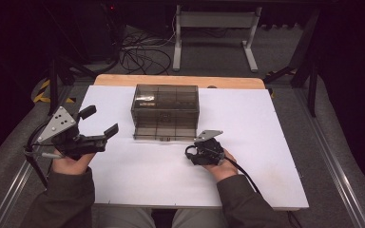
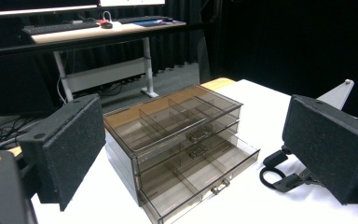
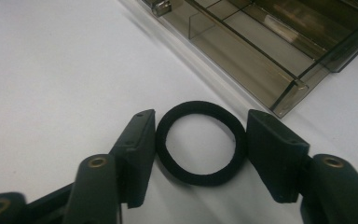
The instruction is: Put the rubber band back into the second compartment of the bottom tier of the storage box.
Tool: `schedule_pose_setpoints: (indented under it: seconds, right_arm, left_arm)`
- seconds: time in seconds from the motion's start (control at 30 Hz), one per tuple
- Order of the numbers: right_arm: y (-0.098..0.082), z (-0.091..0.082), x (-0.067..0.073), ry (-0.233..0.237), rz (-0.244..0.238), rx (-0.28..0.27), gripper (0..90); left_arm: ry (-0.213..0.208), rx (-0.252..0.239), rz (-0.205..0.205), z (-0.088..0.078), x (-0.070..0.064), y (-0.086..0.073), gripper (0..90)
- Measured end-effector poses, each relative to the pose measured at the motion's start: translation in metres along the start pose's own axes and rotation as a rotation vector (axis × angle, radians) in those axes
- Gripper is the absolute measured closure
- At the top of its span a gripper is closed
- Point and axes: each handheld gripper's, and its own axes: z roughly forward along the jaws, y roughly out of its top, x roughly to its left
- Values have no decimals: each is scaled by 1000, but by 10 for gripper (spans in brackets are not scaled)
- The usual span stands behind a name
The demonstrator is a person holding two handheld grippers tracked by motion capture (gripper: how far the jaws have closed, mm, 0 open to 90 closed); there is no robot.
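A smoky see-through drawer box (image 1: pixel 165 102) stands at the middle of the white table (image 1: pixel 138 175), its bottom drawer (image 2: pixel 205 172) pulled out toward me. A black hair band (image 3: pixel 200 106) lies flat on the table just in front of the drawer's right corner. My right gripper (image 3: pixel 200 142) is low over it, shut on the band with one pad against each side; the band still looks round. My left gripper (image 1: pixel 100 121) is held above the table's left part, open with nothing in it, and faces the box (image 2: pixel 168 116).
The top of the box is split into several compartments; a small pale item (image 1: pixel 145 99) lies in the back left one. The table's wooden far edge (image 1: pixel 180 80) is behind the box. Desk legs (image 1: pixel 214 28) and cables (image 1: pixel 142 54) are on the floor beyond.
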Motion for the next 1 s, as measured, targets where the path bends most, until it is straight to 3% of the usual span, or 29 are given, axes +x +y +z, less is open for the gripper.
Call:
schedule_pose_setpoints:
  seconds: [0.47,0.77,1.0]
  right_arm:
    - [0,-1,1,2,-1,-8,822]
    - [0,-2,3,-11,7,-22,857]
    - [4,-5,5,-4,6,-74,860]
  left_arm:
    - [0,3,2,0,0,0,69]
    - [0,1,2,1,-1,0,70]
    - [0,4,0,1,-1,0,71]
